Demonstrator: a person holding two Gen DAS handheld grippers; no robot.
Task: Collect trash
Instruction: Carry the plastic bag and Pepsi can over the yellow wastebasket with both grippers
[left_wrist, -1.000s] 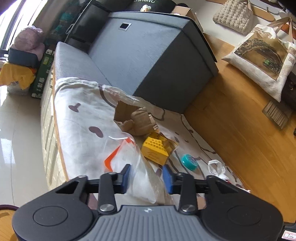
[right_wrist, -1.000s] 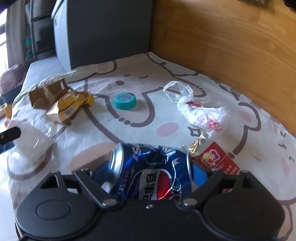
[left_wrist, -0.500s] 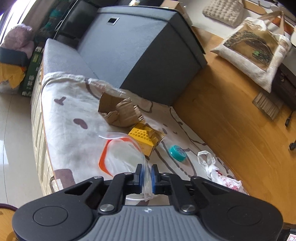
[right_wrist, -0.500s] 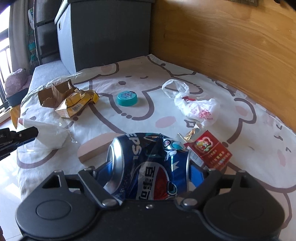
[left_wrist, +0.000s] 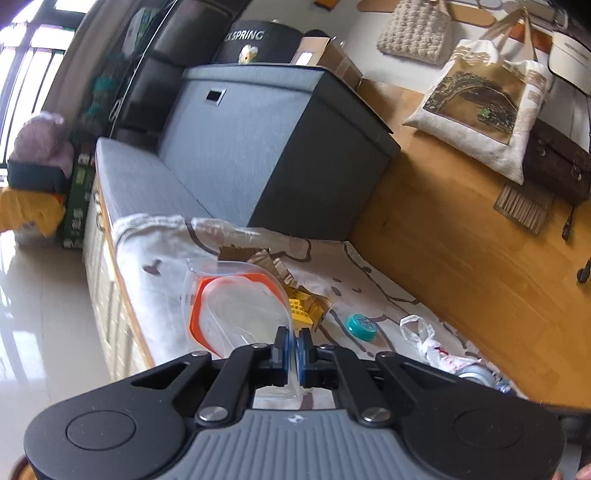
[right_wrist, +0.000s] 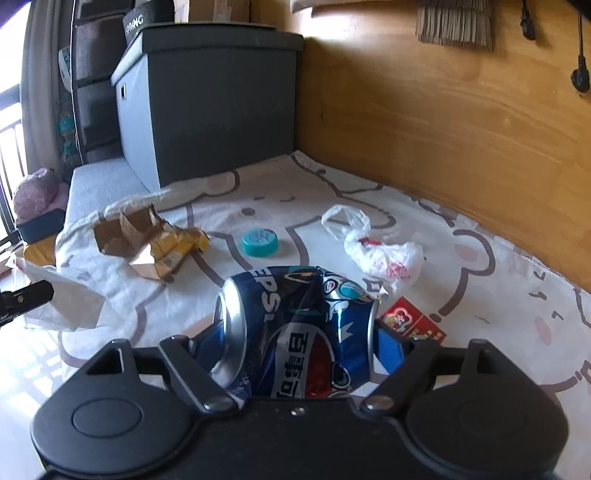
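Note:
My left gripper (left_wrist: 291, 347) is shut on the edge of a clear plastic bag (left_wrist: 236, 310) with an orange rim, held open above the cartoon-print sheet (left_wrist: 155, 258). In the right wrist view that bag (right_wrist: 66, 302) hangs at the far left. My right gripper (right_wrist: 299, 343) is shut on a crushed blue Pepsi can (right_wrist: 295, 317), lifted off the sheet. On the sheet lie torn brown cardboard (right_wrist: 125, 232), a yellow box (right_wrist: 177, 247), a teal cap (right_wrist: 259, 242), a crumpled white plastic bag (right_wrist: 380, 254) and a red wrapper (right_wrist: 410, 325).
A grey storage box (left_wrist: 266, 147) stands at the far end of the sheet. A wooden panel (right_wrist: 443, 129) runs along the right side. The glossy floor (left_wrist: 44, 314) drops off on the left. Tote bags (left_wrist: 480, 103) lie beyond the wood.
The left jaws closed onto the clear bag's edge and raised it, so its orange rim now stands open. The right gripper has lifted the can away from the sheet.

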